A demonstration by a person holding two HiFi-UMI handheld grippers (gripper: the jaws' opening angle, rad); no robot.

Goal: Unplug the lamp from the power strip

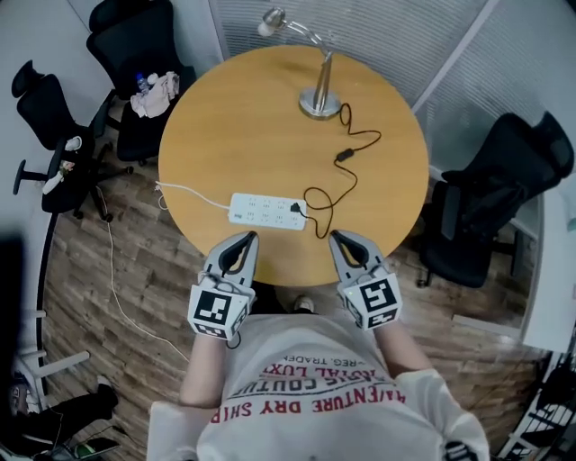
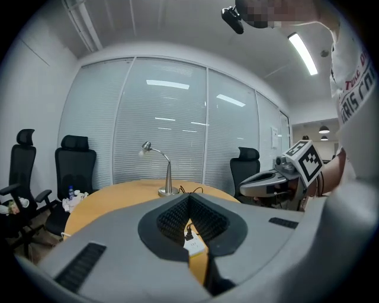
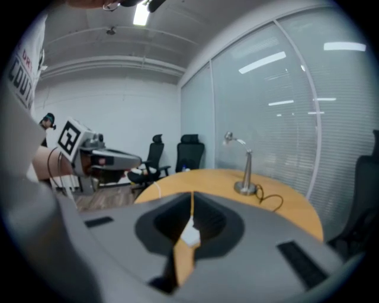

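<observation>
A silver desk lamp (image 1: 319, 97) stands at the far side of the round wooden table (image 1: 216, 135). Its black cord (image 1: 346, 158) snakes down to a black plug (image 1: 297, 210) seated in the right end of the white power strip (image 1: 267, 211). My left gripper (image 1: 245, 239) and right gripper (image 1: 340, 239) hover side by side at the table's near edge, just short of the strip. Both are shut with nothing in them. In the left gripper view, the strip (image 2: 194, 244) and plug (image 2: 189, 235) show through the slit below the left gripper's (image 2: 189, 196) tips. In the right gripper view the right gripper (image 3: 192, 194) points over the strip (image 3: 190, 235) toward the lamp (image 3: 246, 171).
The strip's white lead (image 1: 184, 191) runs off the table's left edge to the wooden floor. Black office chairs stand at the left (image 1: 135, 54) and right (image 1: 490, 194); one holds a bottle and cloth (image 1: 151, 90). A glass wall with blinds (image 1: 378, 27) is behind the table.
</observation>
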